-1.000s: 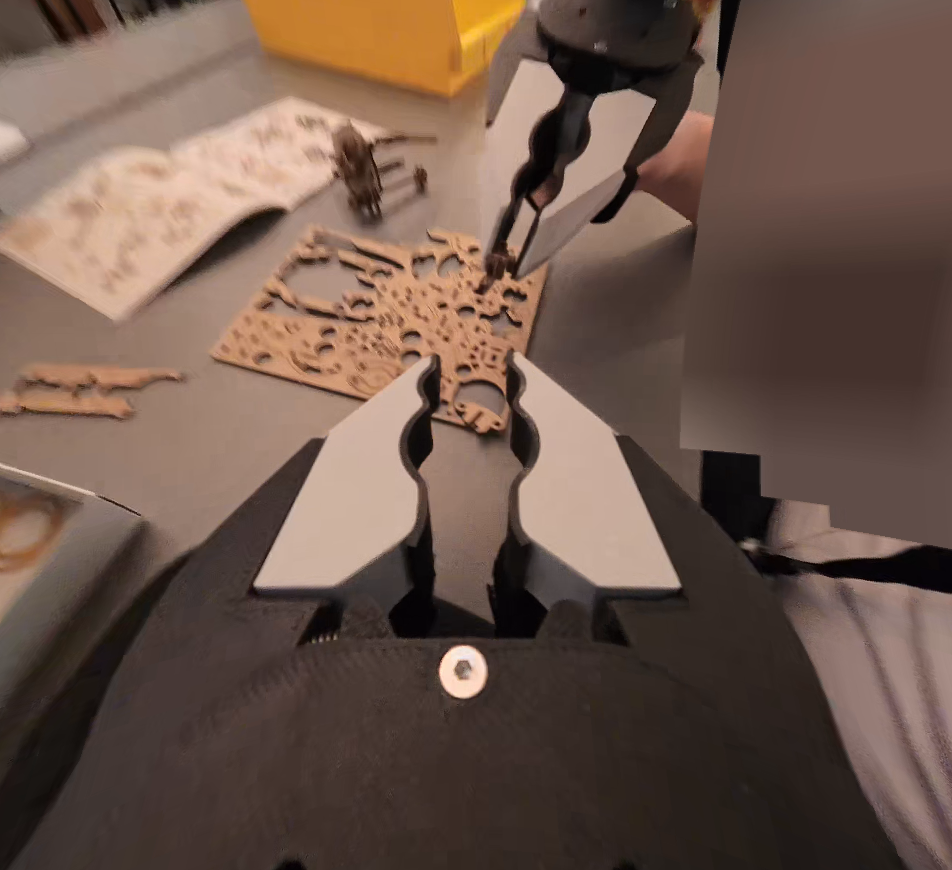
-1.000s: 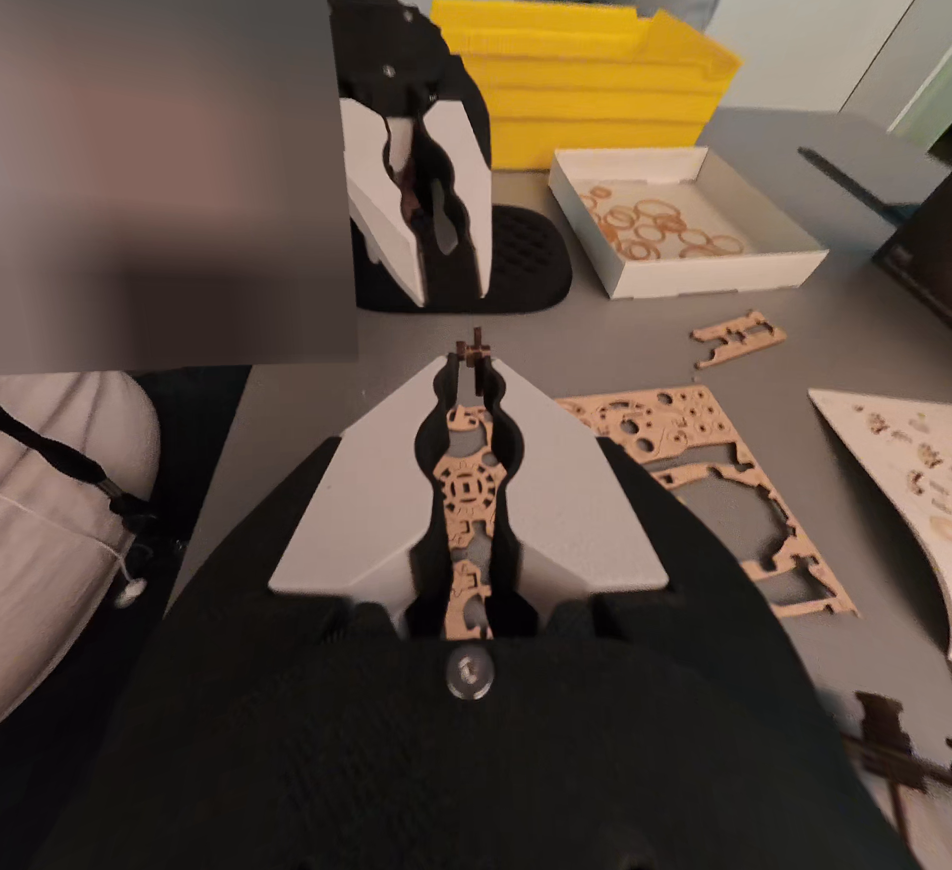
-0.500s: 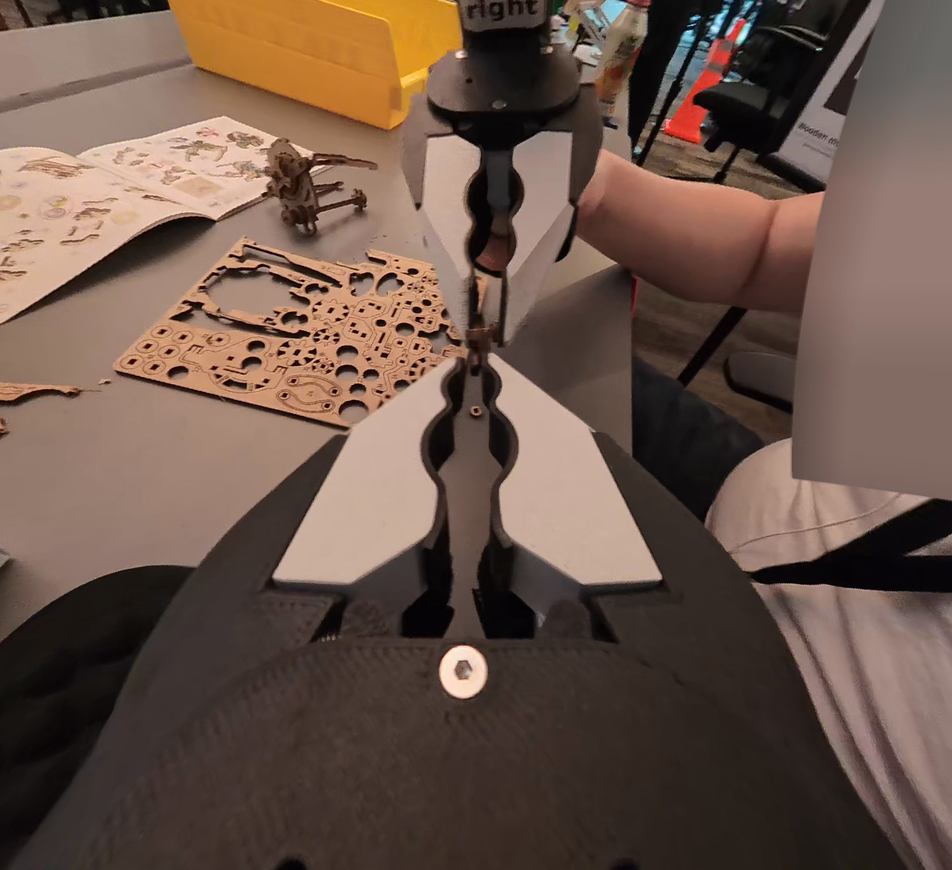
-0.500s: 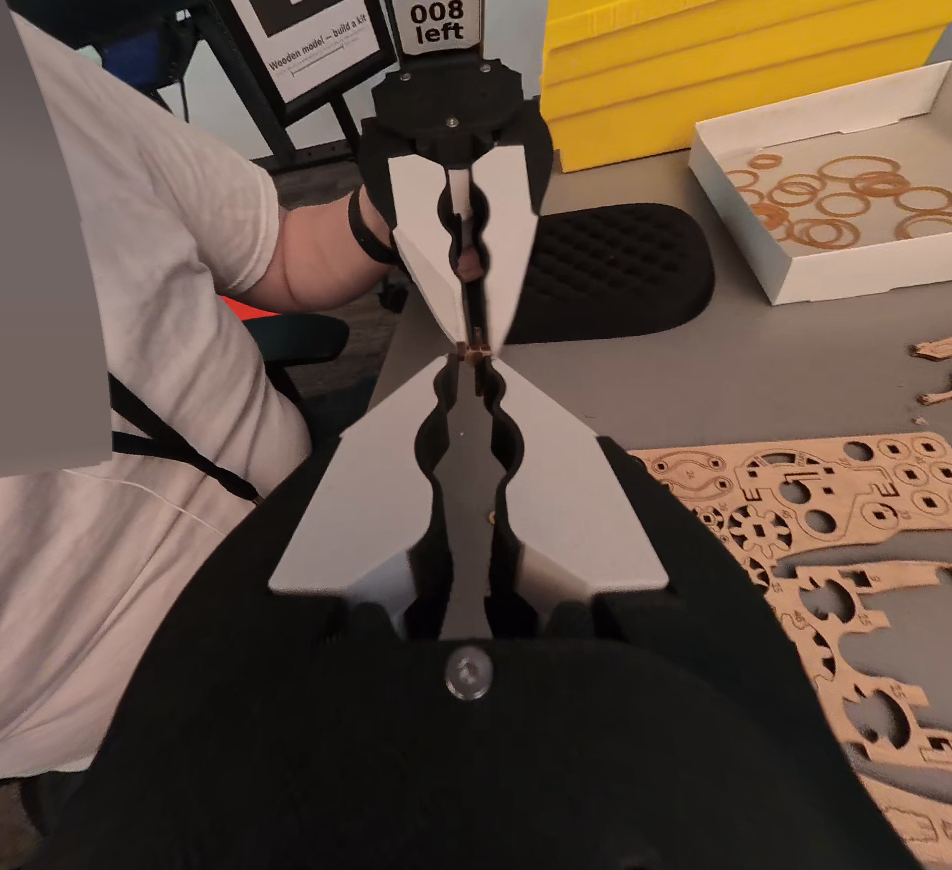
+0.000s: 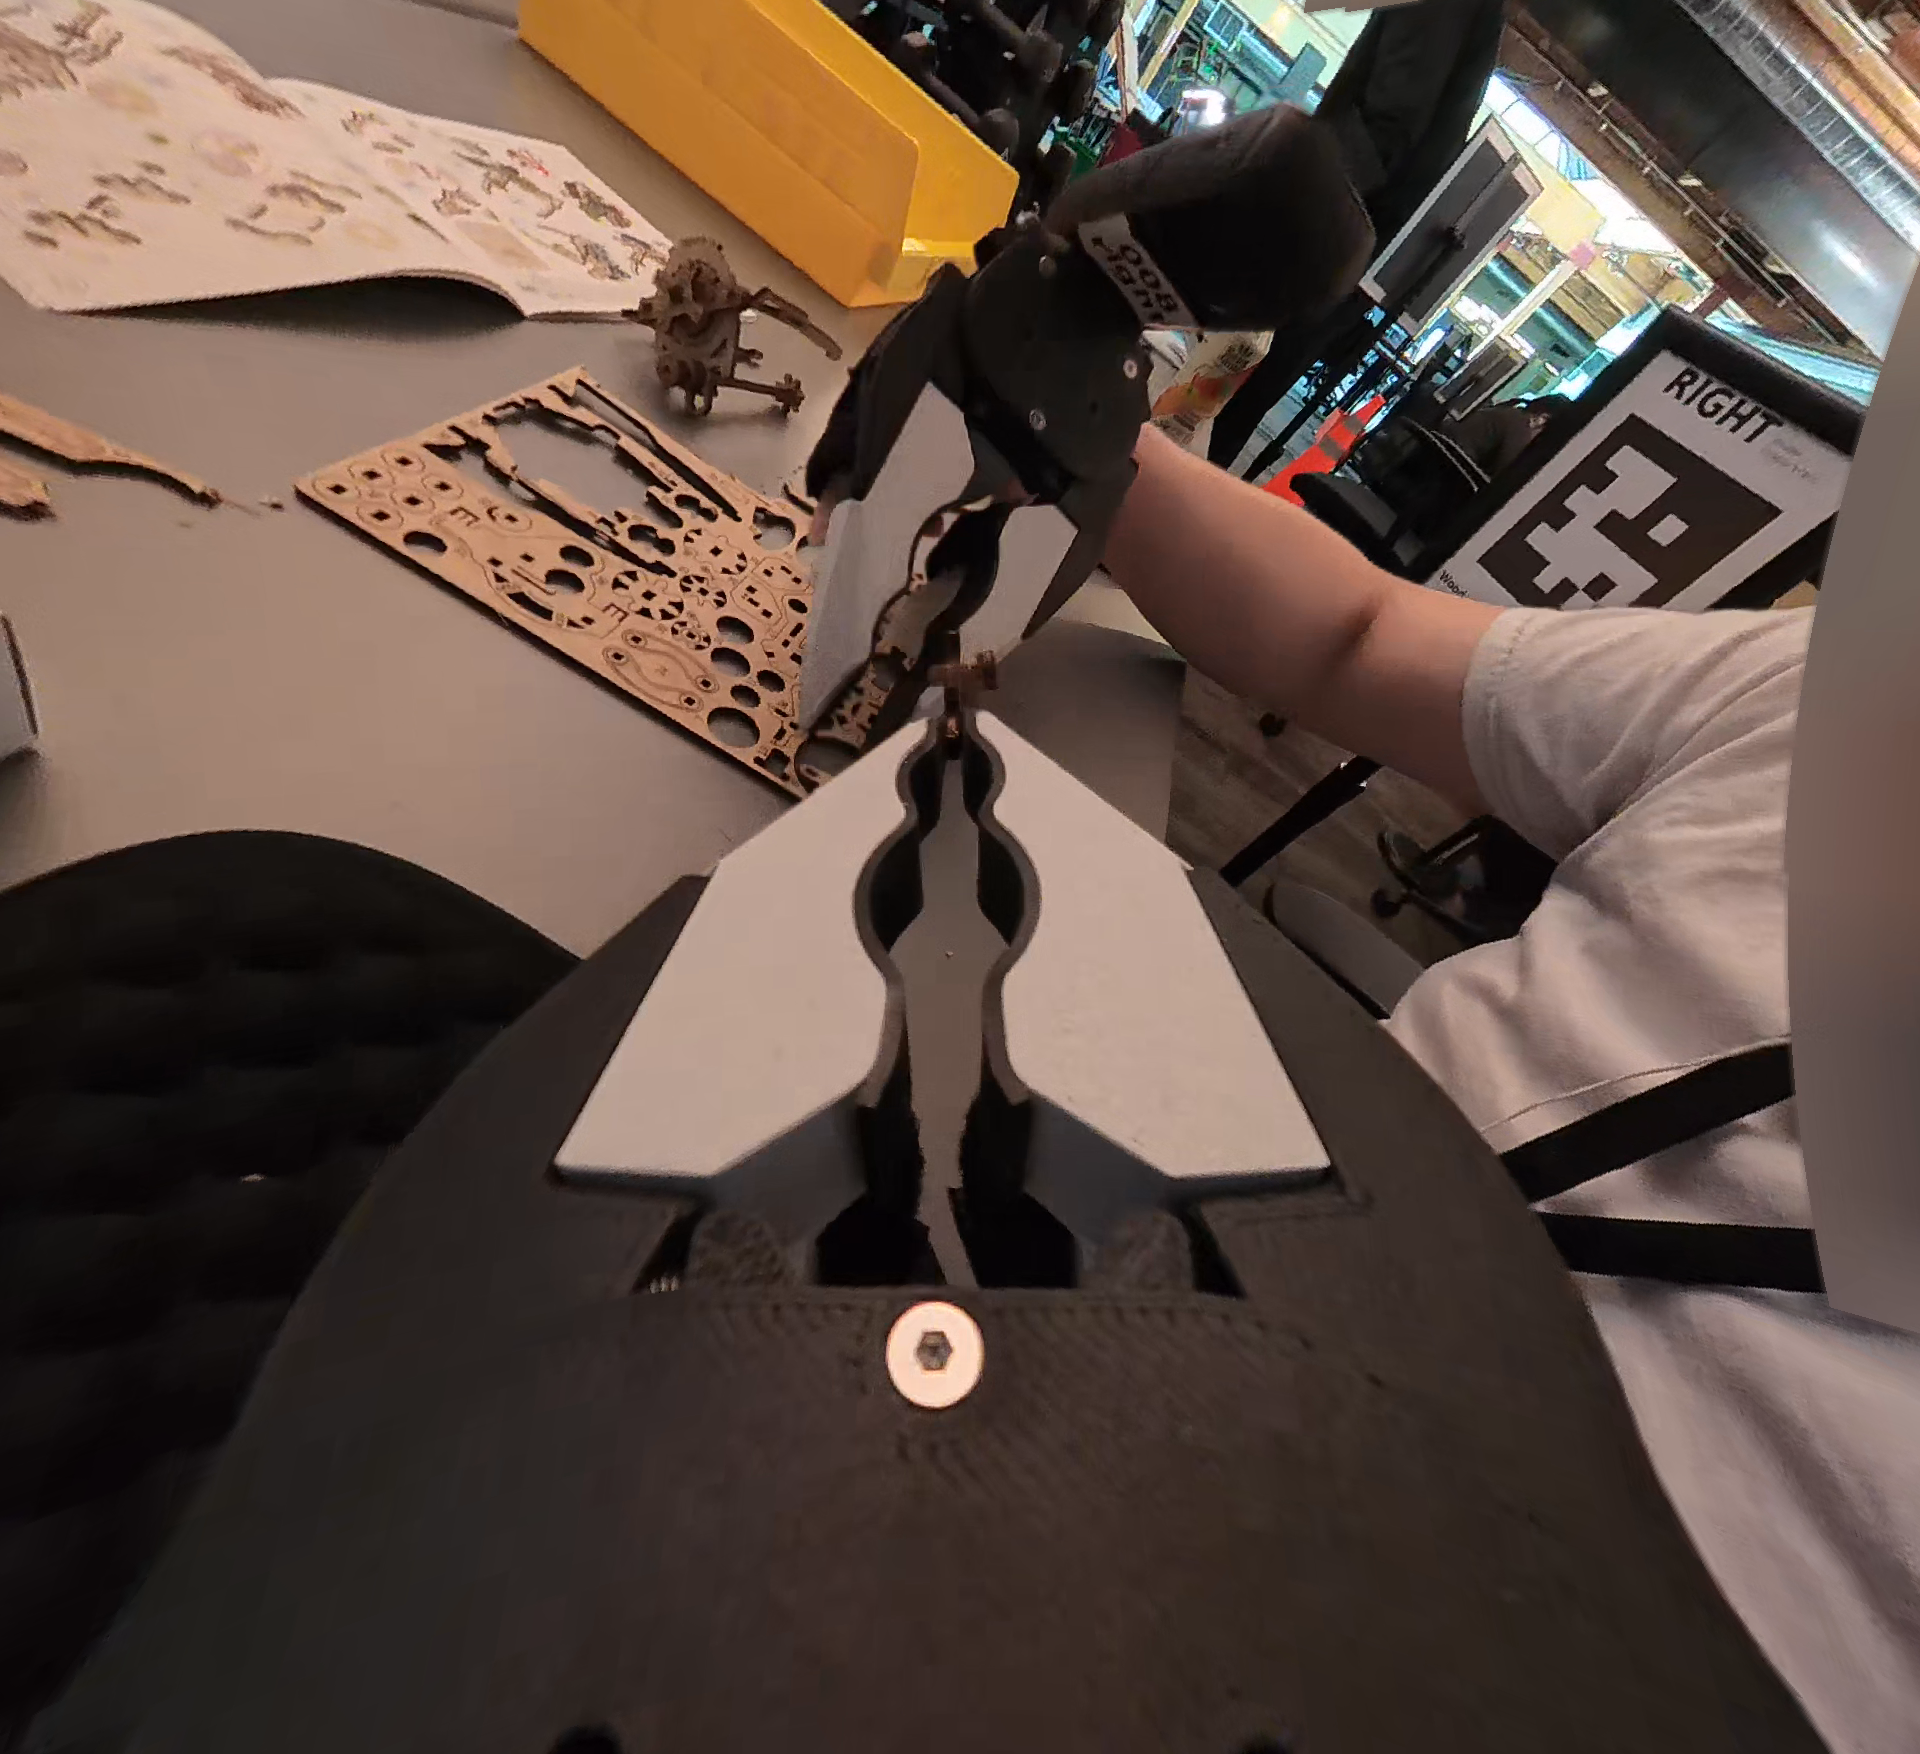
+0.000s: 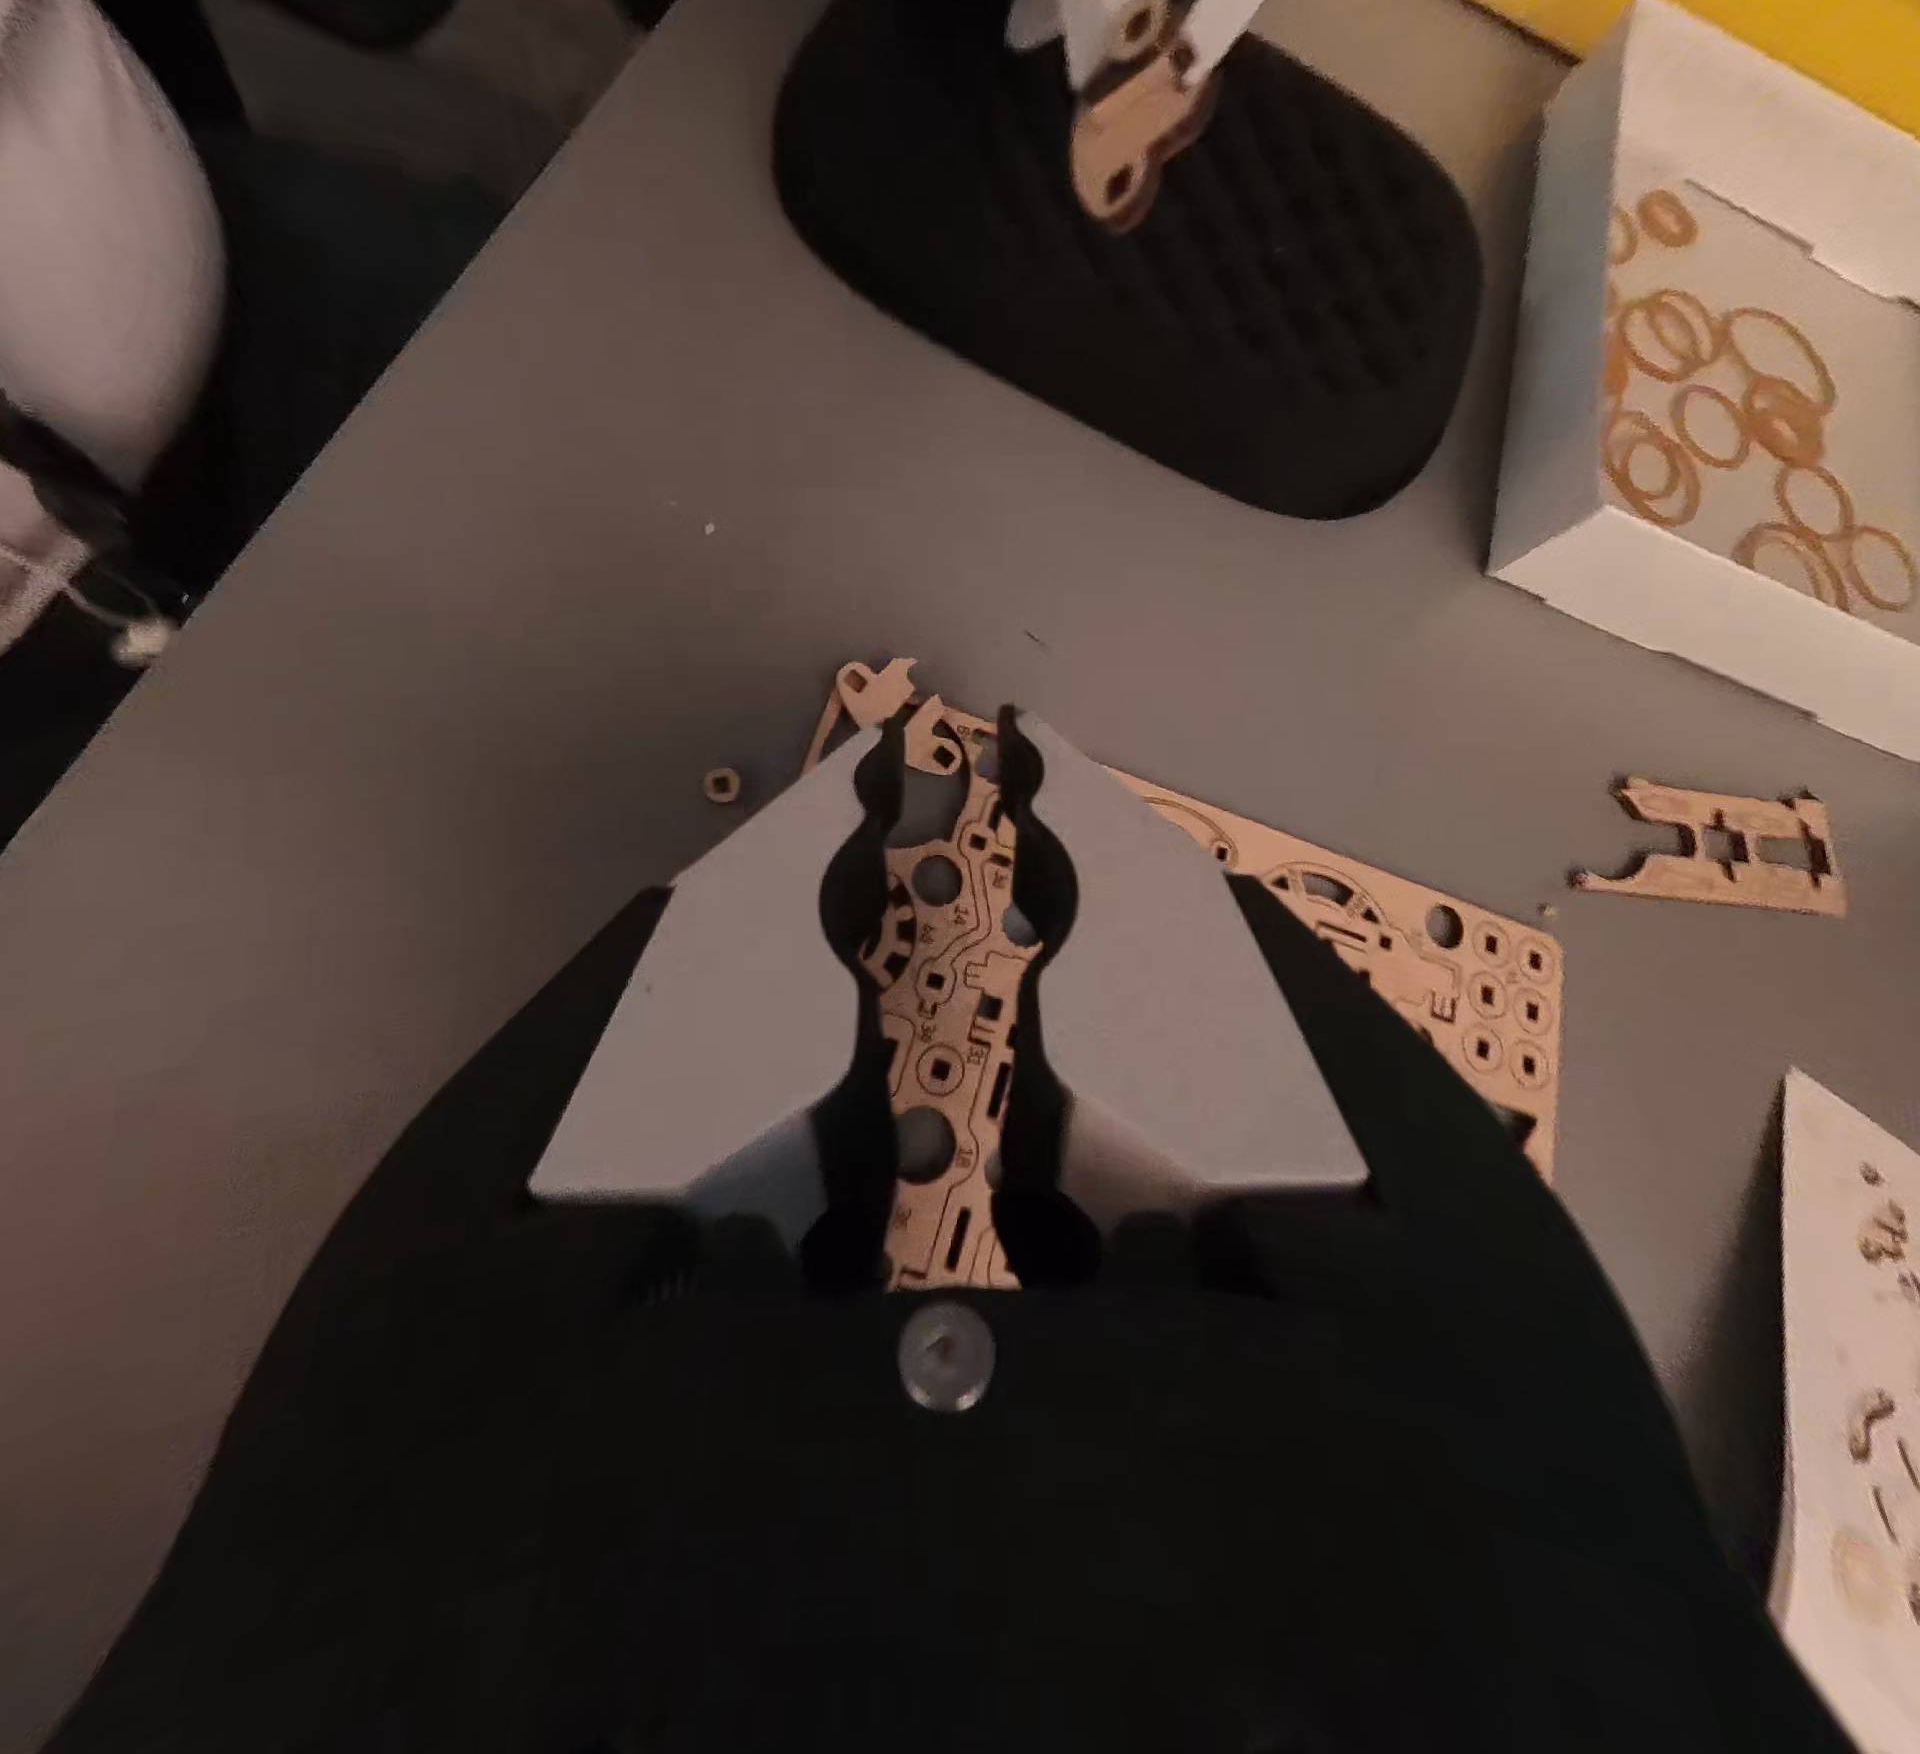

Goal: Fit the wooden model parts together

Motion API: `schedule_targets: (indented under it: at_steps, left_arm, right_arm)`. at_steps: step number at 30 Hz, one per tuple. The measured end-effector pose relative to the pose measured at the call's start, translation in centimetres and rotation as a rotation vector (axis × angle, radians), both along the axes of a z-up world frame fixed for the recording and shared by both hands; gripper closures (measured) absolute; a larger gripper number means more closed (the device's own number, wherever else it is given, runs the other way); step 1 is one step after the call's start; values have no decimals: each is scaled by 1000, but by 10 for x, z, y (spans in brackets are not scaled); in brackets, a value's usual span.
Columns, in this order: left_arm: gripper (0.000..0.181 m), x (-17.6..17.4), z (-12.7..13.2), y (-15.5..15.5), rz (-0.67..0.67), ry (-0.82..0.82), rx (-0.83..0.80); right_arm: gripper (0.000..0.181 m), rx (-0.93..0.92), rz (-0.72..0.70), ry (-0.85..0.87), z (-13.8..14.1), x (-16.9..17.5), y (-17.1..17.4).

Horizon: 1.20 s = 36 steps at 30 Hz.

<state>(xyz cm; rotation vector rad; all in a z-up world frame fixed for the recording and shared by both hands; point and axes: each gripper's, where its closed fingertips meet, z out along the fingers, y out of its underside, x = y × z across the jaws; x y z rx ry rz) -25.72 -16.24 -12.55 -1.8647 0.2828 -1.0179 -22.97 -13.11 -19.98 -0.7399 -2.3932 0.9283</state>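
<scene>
Over the table (image 6: 623, 561), left jaws pinch wooden part (image 6: 1127, 120).

1. The left wrist view was sharp and evenly lit, with bright daylight glowing through the hall's windows behind the yellow bin (image 5: 748, 83).
2. Wide-angle distortion bent the grey table (image 5: 260, 624) and tilted the background at the frame's edges.
3. The open instruction booklet (image 5: 260, 177) at far left looked soft.
4. The right wrist view was dimmer and warmer, with motion blur smearing the left gripper (image 6: 1138, 57) at the top and the white box (image 6: 1558, 499) of rubber bands.
</scene>
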Motion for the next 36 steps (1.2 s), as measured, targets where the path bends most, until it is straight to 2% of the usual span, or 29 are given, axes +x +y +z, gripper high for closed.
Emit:
schedule_targets:
  at_steps: [4,8,10,11,14,17,21,23,28,31,36]
  left_arm:
    - [180,-1,1,2,-9,-54,-41]
    - [180,-3,1,4,-15,-79,-64]
    - [180,-2,2,6,-15,-77,-68]
    - [180,-3,2,7,-11,-72,-70]
    - [180,-7,-2,14,25,-49,-86]
    - [180,-12,-12,22,73,30,-103]
    - [180,-7,-22,31,99,53,-155]
    - [180,0,-25,33,76,13,-203]
    - [180,14,-21,32,-4,-204,-304]
    - [180,16,-30,32,-8,-158,-326]
    - [180,19,-34,31,-39,-142,-338]
  right_arm:
    - [165,34,74,-85,-14,2,-6]
    - [166,8,112,-112,-15,1,-11]
    - [170,13,112,-114,-15,0,-10]
    - [179,14,110,-122,-15,1,-9]
    - [180,-64,52,-119,-7,1,-6]
    - [180,-249,-38,-101,16,-1,-7]
    - [180,-625,-133,-251,52,-4,-15]
    - [181,-726,-190,-321,58,-7,-12]
    - [180,-770,-238,-521,42,-1,-15]
    - [181,-825,-230,-590,40,-1,-18]
    - [181,-816,-271,-661,28,0,-15]
